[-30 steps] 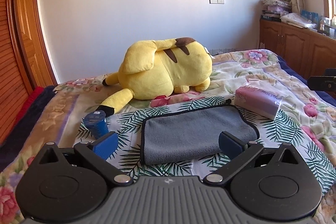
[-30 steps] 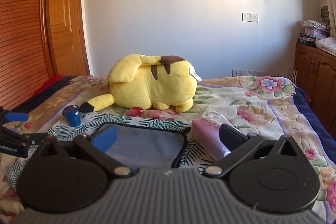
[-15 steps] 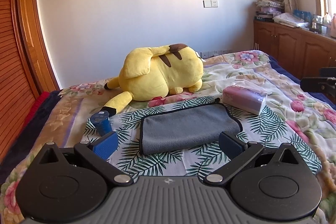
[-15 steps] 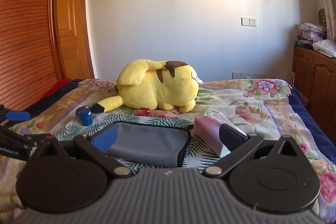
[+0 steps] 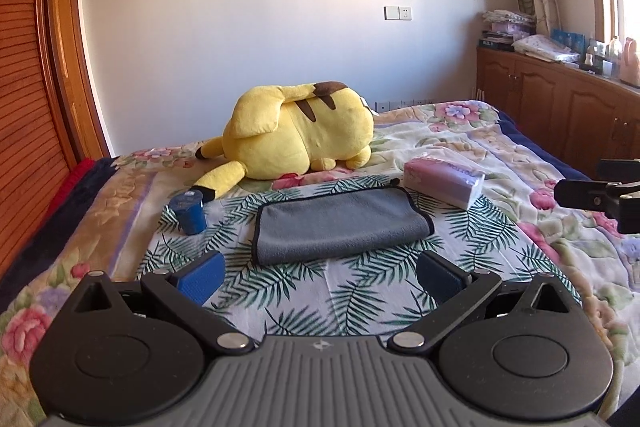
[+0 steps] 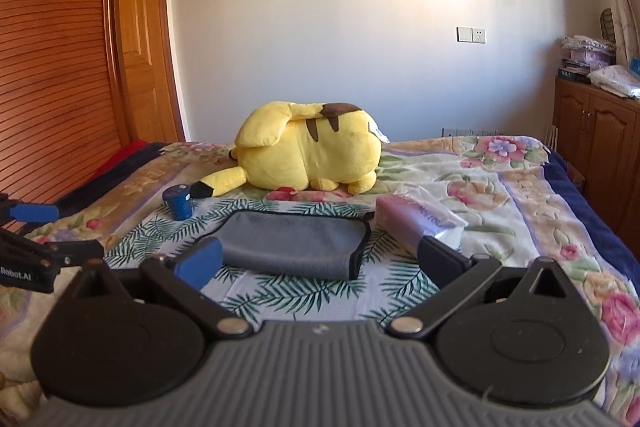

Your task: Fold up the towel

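Your left gripper [image 5: 320,277] and right gripper [image 6: 319,261] both have their fingers spread wide and hold nothing. The grey towel [image 5: 340,223] lies on the bed [image 5: 460,147], just ahead of both pairs of fingers, not touched by them. It looks folded already into a neat rectangle with 1 rounded fold edge toward you. I judge the task is finished or almost; perhaps 1 more fold is left.

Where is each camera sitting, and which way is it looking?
Left wrist: on the left gripper, low over the bed, facing the folded grey towel; its open fingers show, the right gripper pokes in.
Right wrist: on the right gripper, facing the towel's right end; open fingers show, the left gripper pokes in.
Shared: towel, Pikachu plush, blue cup, tissue pack.
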`<state>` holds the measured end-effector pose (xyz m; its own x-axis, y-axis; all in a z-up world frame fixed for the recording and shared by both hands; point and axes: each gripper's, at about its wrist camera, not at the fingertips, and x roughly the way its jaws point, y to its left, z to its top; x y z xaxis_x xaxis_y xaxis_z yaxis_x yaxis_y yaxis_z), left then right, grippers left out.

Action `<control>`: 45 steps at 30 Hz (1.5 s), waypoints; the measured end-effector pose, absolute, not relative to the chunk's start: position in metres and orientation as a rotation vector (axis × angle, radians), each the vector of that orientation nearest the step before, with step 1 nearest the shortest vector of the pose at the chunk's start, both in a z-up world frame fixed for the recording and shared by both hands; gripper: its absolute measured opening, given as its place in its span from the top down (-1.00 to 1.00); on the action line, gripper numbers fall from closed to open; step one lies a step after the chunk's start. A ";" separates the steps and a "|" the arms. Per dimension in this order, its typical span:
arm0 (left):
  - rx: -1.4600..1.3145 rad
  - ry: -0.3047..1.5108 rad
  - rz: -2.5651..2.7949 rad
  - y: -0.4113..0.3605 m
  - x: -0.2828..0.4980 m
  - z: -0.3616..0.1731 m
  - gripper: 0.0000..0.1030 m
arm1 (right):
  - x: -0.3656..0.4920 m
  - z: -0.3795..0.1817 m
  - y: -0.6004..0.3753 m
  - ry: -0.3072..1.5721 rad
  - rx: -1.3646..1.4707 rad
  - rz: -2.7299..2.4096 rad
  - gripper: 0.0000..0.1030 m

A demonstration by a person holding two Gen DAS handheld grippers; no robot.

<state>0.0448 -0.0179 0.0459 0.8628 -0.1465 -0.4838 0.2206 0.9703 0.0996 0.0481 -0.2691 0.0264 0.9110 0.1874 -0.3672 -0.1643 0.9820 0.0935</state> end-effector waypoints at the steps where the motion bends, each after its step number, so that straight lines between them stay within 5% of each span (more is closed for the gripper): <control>1: 0.149 0.496 -0.192 -0.018 0.042 0.044 -1.00 | 0.045 0.025 -0.269 0.386 0.065 0.181 -1.00; 45: 0.121 0.525 -0.087 -0.013 0.010 -0.027 -1.00 | 0.010 -0.040 -0.247 0.464 0.070 0.160 -1.00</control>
<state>0.0097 -0.0132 -0.0275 0.8618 -0.0513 -0.5046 0.1134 0.9892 0.0932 0.0099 -0.2471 -0.0396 0.8818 0.1696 -0.4401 -0.1379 0.9851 0.1033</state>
